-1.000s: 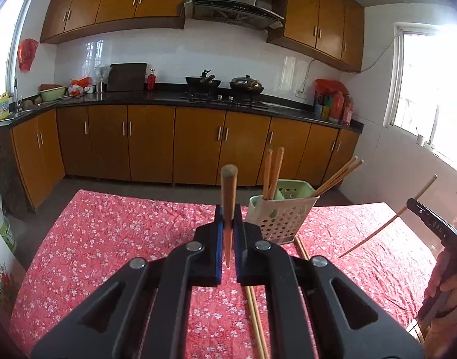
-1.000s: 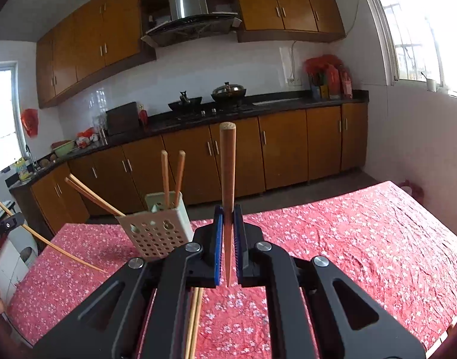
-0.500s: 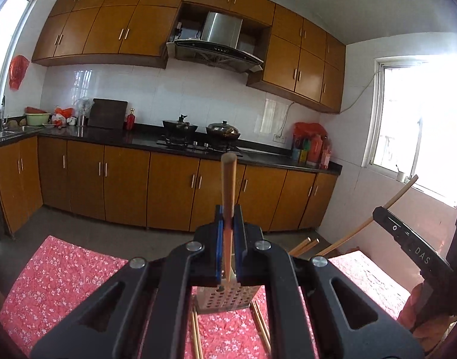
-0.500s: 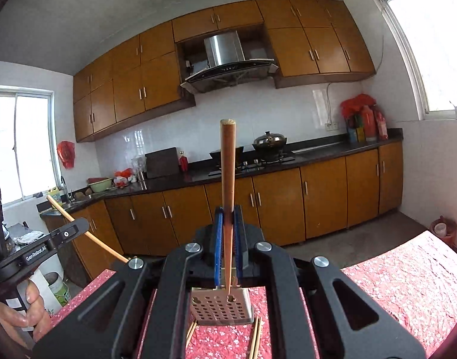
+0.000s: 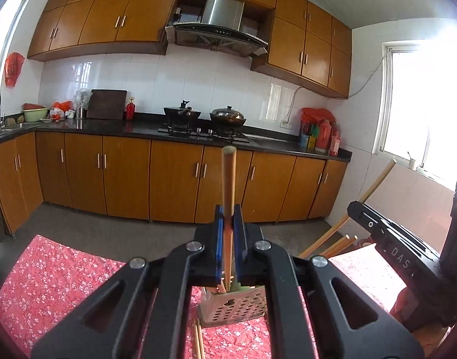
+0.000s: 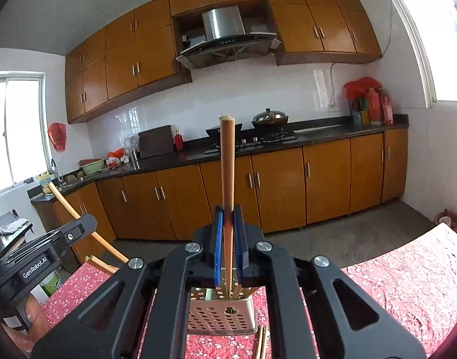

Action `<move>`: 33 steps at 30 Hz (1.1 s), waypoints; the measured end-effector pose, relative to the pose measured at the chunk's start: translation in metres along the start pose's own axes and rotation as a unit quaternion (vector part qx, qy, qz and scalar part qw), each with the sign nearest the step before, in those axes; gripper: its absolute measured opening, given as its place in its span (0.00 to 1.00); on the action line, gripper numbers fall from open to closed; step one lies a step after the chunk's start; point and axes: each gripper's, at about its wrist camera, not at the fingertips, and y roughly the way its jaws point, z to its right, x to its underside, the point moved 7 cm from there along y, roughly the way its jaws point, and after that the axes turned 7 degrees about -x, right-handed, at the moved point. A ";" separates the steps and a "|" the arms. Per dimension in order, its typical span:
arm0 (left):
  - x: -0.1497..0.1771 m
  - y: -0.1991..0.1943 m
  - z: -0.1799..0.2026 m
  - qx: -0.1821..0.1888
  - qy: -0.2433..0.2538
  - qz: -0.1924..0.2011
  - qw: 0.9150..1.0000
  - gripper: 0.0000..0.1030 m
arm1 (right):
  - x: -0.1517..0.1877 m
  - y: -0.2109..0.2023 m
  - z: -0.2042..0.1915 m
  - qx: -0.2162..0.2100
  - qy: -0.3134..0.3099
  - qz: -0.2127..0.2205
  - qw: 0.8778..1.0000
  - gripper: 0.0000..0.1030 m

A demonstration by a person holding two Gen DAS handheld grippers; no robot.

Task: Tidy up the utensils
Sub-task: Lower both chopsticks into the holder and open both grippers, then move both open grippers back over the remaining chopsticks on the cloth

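My left gripper (image 5: 227,224) is shut on a wooden chopstick (image 5: 228,179) held upright, its lower end inside the perforated utensil basket (image 5: 234,308) below the jaws. My right gripper (image 6: 227,224) is shut on another upright chopstick (image 6: 227,173), its lower end inside the same basket (image 6: 221,314). Other chopsticks stand in the basket and lean out sideways (image 5: 333,239). Each gripper shows in the other's view: the right one (image 5: 390,248) and the left one (image 6: 46,254).
The basket stands on a table with a red flowered cloth (image 5: 49,293). Loose chopsticks lie on the cloth in front of the basket (image 5: 198,341) (image 6: 263,341). Kitchen cabinets and a stove counter (image 5: 198,131) stand beyond the table.
Both grippers have closed in over the basket and lowered their chopsticks, so the lower ends now sit inside it. The basket now lies directly under both jaws.
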 end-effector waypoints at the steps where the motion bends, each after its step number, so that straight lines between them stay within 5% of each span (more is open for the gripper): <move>1: 0.001 0.004 0.000 0.002 -0.001 -0.004 1.000 0.07 | 0.002 0.001 0.000 0.000 0.001 -0.004 1.000 0.09; 3: 0.003 0.008 -0.002 0.001 -0.007 -0.007 1.000 0.09 | 0.003 -0.002 0.000 0.004 -0.003 -0.005 1.000 0.35; 5: 0.003 0.008 -0.004 0.002 -0.011 -0.008 1.000 0.12 | 0.004 -0.008 0.000 0.008 -0.008 0.006 1.000 0.42; 12: -0.004 -0.026 -0.026 -0.015 -0.027 0.014 0.999 0.20 | 0.003 -0.045 0.012 0.019 -0.004 0.012 1.000 0.42; 17: 0.016 -0.057 -0.057 -0.052 -0.030 0.003 0.998 0.22 | 0.048 -0.068 0.037 0.051 0.009 -0.047 0.998 0.42; 21: 0.070 -0.062 -0.084 -0.078 -0.018 -0.056 0.995 0.22 | 0.117 -0.063 0.056 0.061 0.039 -0.147 0.987 0.40; 25: 0.139 -0.056 -0.107 -0.104 0.001 -0.125 0.987 0.22 | 0.195 -0.055 0.061 0.046 0.067 -0.251 0.965 0.18; 33: 0.224 -0.068 -0.123 -0.099 -0.007 -0.205 0.974 0.22 | 0.252 -0.047 0.025 0.003 0.073 -0.312 0.947 0.13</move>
